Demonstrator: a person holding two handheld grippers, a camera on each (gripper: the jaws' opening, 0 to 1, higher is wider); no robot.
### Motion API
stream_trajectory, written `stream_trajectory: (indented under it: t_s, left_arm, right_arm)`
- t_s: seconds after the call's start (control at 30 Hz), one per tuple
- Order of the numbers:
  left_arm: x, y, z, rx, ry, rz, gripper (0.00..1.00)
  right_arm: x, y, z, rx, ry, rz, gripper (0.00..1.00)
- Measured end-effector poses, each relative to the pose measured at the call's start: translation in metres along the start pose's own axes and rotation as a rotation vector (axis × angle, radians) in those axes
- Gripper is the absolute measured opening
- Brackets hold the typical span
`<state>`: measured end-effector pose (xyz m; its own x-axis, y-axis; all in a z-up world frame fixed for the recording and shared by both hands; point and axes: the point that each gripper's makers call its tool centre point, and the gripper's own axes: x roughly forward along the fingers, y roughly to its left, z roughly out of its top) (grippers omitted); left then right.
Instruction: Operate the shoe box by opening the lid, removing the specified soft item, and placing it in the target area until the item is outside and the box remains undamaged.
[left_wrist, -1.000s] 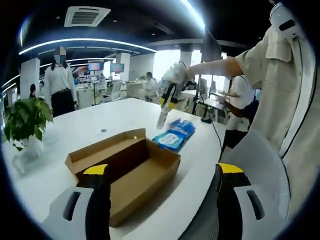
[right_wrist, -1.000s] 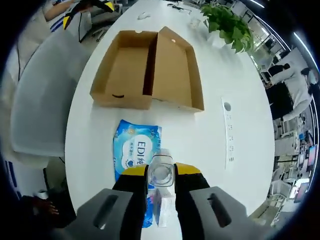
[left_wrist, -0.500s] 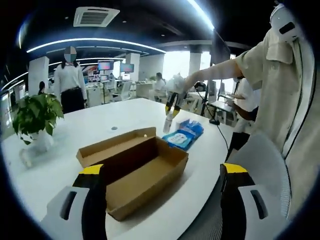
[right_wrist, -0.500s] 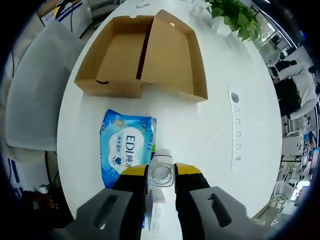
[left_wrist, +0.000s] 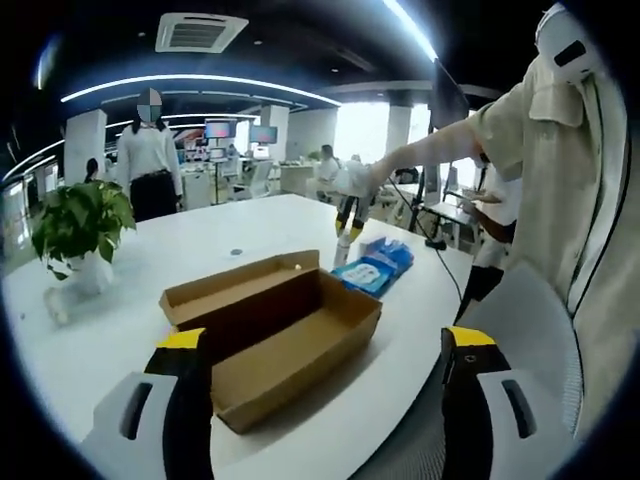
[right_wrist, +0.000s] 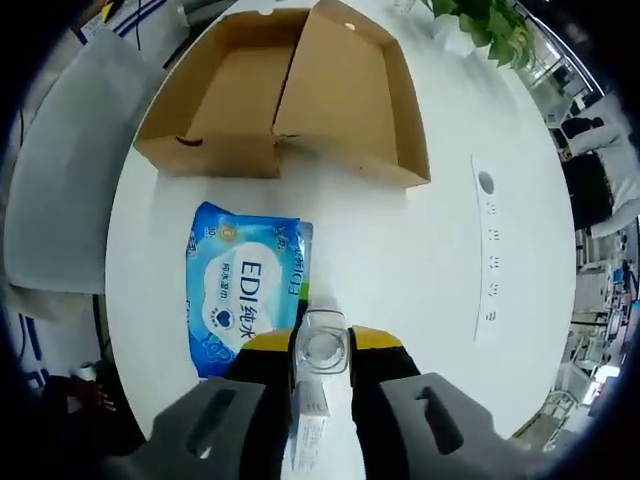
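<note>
Office desks and ceiling lights stretch behind our white table (left_wrist: 200, 250), where the cardboard shoe box (left_wrist: 275, 330) lies open and empty, lid folded flat beside it. Next comes the blue wipes pack (right_wrist: 245, 290), lying on the table near the box (label up). Our right gripper (right_wrist: 322, 362) has its jaws clamped on a small clear bottle (right_wrist: 320, 350) above the pack. Our left gripper (left_wrist: 325, 395) hangs wide open, gripping nothing.

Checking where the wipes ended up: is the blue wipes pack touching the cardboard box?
Apart. In the right gripper view, a strip of bare white table separates the wipes pack from the near wall of the open box.
</note>
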<state>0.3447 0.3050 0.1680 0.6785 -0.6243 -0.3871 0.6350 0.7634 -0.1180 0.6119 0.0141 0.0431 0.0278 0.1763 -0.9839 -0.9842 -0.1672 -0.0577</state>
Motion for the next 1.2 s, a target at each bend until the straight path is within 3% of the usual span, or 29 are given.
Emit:
stream_trajectory:
  t_s: [0.77, 1.2]
  left_arm:
    - [0.003, 0.005, -0.005, -0.018, 0.018, 0.007, 0.98]
    - [0.004, 0.015, -0.010, -0.040, 0.031, 0.028, 0.96]
  right_arm:
    - [0.000, -0.004, -0.005, 0.018, -0.012, -0.007, 0.18]
    - [-0.005, -0.009, -0.006, 0.044, -0.029, -0.031, 0.23]
